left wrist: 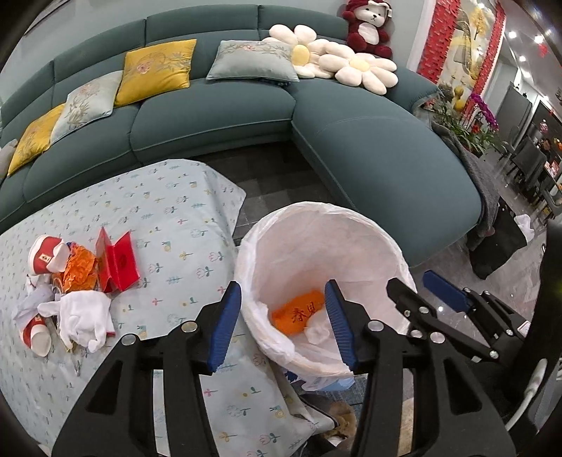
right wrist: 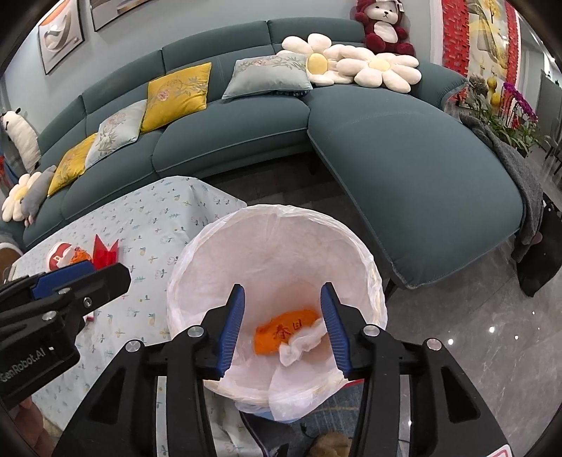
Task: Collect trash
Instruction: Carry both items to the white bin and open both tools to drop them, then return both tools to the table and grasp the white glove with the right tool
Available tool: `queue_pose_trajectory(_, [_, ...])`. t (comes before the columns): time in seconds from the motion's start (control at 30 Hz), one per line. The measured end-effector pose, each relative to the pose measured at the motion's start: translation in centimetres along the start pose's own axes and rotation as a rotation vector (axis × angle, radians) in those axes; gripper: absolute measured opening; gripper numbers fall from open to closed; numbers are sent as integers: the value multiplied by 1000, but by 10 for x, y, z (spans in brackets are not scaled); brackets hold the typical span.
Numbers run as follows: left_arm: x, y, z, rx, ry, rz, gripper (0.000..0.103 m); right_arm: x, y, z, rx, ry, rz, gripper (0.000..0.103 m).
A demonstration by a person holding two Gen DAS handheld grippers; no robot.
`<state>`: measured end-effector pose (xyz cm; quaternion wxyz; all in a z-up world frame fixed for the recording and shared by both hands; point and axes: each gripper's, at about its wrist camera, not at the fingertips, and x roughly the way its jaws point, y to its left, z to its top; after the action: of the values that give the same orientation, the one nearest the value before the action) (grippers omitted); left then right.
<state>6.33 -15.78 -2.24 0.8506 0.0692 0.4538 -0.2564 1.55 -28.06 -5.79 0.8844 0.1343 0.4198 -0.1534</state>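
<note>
A bin with a white liner (left wrist: pixel 358 239) (right wrist: pixel 224 228) stands beside the table. An orange wrapper (left wrist: pixel 298 314) (right wrist: pixel 281 332) and a crumpled white tissue (left wrist: pixel 318 332) (right wrist: pixel 304 342) lie in its bottom. My left gripper (left wrist: pixel 281 323) is open and empty over the bin's left rim. My right gripper (right wrist: pixel 282 328) is open and empty above the bin; it also shows in the left wrist view (left wrist: pixel 416 286). On the table lies a trash pile: red-white paper cups (left wrist: pixel 47 258), orange crumpled wrapper (left wrist: pixel 80 270), red envelope (left wrist: pixel 119 262), white tissue (left wrist: pixel 86 316).
The table has a light blue flowered cloth (left wrist: pixel 168 218) (right wrist: pixel 151 225). A teal corner sofa (left wrist: pixel 368 140) (right wrist: pixel 404 158) with cushions and a plush bear (left wrist: pixel 368 26) curves behind. Dark tiled floor (left wrist: pixel 277 186) lies between sofa and table. Plants (left wrist: pixel 470 119) stand at right.
</note>
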Motion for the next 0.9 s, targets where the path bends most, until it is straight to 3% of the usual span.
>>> queue_pose_trajectory(0.4, [-27, 56, -12, -123, -36, 65, 52, -17, 47, 5, -71, -26, 38, 53])
queue_pose_trajectory(0.53, [-39, 86, -18, -173, -48, 107, 53, -21, 74, 3, -105, -21, 64, 54])
queue_pose_trajectory(0.67, [-52, 120, -27, -233, -67, 153, 64, -24, 103, 1, -149, -16, 93, 55])
queue_pose_trajectory(0.9, [-69, 185, -49, -288, -74, 244, 64, -23, 164, -10, -237, 8, 151, 55])
